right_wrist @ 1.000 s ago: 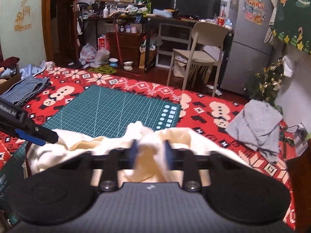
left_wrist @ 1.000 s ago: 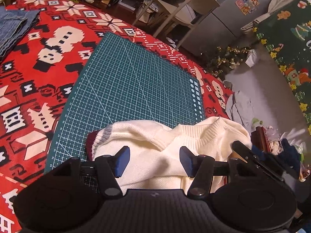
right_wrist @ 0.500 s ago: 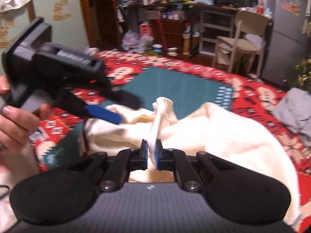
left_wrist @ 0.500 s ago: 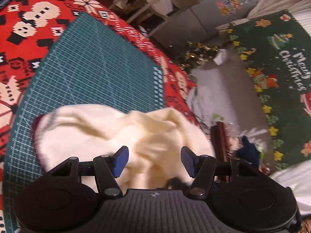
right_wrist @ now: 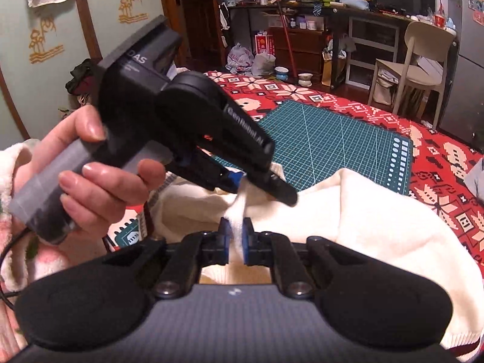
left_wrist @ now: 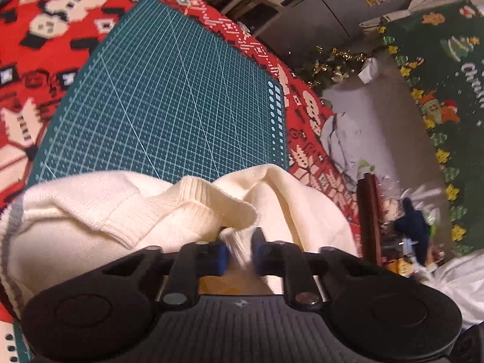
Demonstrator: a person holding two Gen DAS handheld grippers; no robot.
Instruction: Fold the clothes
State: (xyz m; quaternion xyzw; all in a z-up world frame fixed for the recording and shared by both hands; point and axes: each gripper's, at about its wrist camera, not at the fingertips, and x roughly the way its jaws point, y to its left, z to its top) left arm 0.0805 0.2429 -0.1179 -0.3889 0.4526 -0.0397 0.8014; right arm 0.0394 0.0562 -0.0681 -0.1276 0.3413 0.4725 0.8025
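Sweater (left_wrist: 99, 227) bunching between your closing left claw (left_wrist: 239, 254); right claw (right_wrist: 236, 239) is gripping it, thin pinch risks slipping

left gripper (left_wrist: 239, 255): black linkage arms, blue pads, two round black housings, ribbed grey body with a small pale logo, silver pivot screws
right gripper (right_wrist: 236, 240): same build, black arms, blue pads, steel screws, grey ribbed body
left gripper seen from the right wrist (right_wrist: 239, 181): boxy dark top lettered "das", white lettering along one finger, grey cylindrical handle, black cable at its base
left hand (right_wrist: 90, 187): fluffy pale pink-and-cream sleeve at the wrist
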